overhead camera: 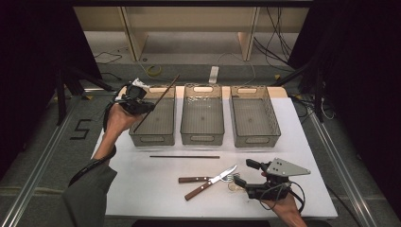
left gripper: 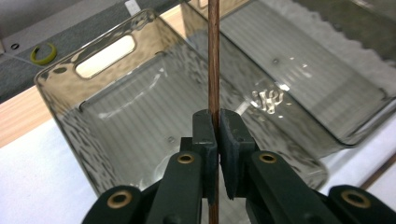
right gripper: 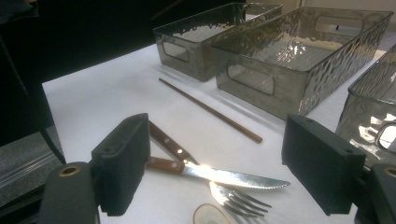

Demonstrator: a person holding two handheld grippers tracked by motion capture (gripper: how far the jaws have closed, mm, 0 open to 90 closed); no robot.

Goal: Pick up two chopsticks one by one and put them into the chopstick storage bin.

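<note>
My left gripper (overhead camera: 134, 101) (left gripper: 217, 122) is shut on a thin brown chopstick (overhead camera: 158, 101) (left gripper: 214, 65). It holds the chopstick slanted over the left clear bin (overhead camera: 152, 140) (left gripper: 65, 98). A second chopstick (overhead camera: 184, 156) (right gripper: 210, 111) lies flat on the white table in front of the bins. A wooden-handled knife (overhead camera: 210, 182) (right gripper: 229, 176) lies crossed over a fork (overhead camera: 208, 178) (right gripper: 240, 199) near the front. My right gripper (overhead camera: 242, 172) (right gripper: 222, 163) stands open just right of the fork's tines, with nothing between its pads.
The middle bin (overhead camera: 202, 138) (right gripper: 261, 77) and the right bin (overhead camera: 255, 140) (right gripper: 369, 107) stand in a row with the left one along the table's back. A small round wooden disc (overhead camera: 232, 186) (right gripper: 211, 215) lies beside the fork. The floor around holds cables.
</note>
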